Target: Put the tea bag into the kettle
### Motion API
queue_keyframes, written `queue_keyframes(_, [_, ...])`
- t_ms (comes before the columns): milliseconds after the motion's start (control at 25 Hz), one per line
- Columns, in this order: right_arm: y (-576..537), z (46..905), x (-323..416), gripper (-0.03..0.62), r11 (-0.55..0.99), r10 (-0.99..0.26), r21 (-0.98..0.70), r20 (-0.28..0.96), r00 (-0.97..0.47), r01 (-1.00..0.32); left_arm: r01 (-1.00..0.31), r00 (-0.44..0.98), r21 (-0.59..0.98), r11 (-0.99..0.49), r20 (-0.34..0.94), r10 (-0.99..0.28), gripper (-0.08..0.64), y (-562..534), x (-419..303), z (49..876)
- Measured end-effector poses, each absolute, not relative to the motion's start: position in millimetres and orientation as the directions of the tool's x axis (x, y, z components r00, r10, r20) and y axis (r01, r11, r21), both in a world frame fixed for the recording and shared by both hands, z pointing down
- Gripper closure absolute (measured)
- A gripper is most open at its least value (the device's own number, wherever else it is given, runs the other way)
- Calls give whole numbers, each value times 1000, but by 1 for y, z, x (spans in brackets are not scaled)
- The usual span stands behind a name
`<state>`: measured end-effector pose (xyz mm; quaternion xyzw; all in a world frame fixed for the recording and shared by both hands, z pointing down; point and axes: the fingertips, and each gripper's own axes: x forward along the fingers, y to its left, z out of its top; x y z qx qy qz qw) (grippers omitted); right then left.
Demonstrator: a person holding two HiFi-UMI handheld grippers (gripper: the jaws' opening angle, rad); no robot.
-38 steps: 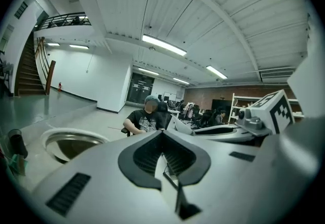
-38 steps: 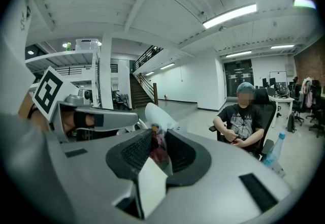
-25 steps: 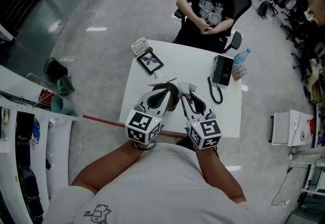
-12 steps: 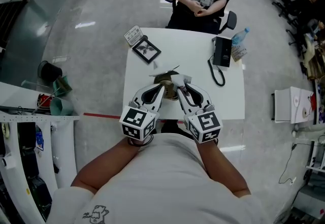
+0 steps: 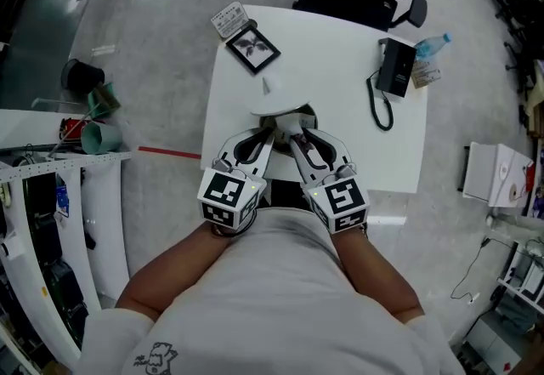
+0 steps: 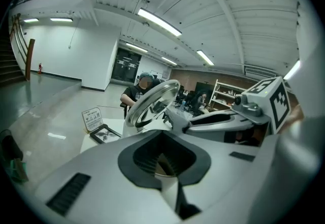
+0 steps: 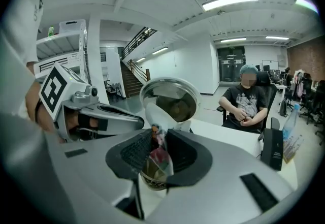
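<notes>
Shift: both tips have converged over kettle [image 5: 281,112] (lid up).
tea bag [image 7: 158,161]: upright, lower end toward kettle mouth.
right gripper [image 5: 297,142]: fingers [image 7: 184,151] clamp tea bag.
left gripper [image 5: 264,140]: fingers [image 6: 141,156] nearly together above kettle mouth.

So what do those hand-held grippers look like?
The left hand-held gripper and right hand-held gripper are pale grey plastic with dark ribbed pads, each carrying a cube of black-and-white square markers. The person wears a white short-sleeved T-shirt.
</notes>
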<state>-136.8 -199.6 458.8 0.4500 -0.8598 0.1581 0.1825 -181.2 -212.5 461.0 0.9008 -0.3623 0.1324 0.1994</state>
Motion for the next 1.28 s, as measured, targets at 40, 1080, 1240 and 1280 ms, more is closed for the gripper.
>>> queue_keyframes(40, [-202,462,-136,497,550,-709,-111,461,-533,-828,-711,697,268,-650,390,-601,551,-214,-181,465])
queue_keyframes(1080, [-210,491,-150,457,595,-647,-140,501,-575,-792,-741,670,348,-574,435,-601,551,-227,-189,494])
queue_keyframes(1240, [-211,488,-154,434,587,-660,-124,498,-562,-800,-735,677,349,-582,432,-596,551,-225,-192,492])
queue_keyframes(1280, [-211,486,-154,433,584,-666,-120,496,-558,-803,-733,678,347,-585,432,-595,551,-224,-192,492])
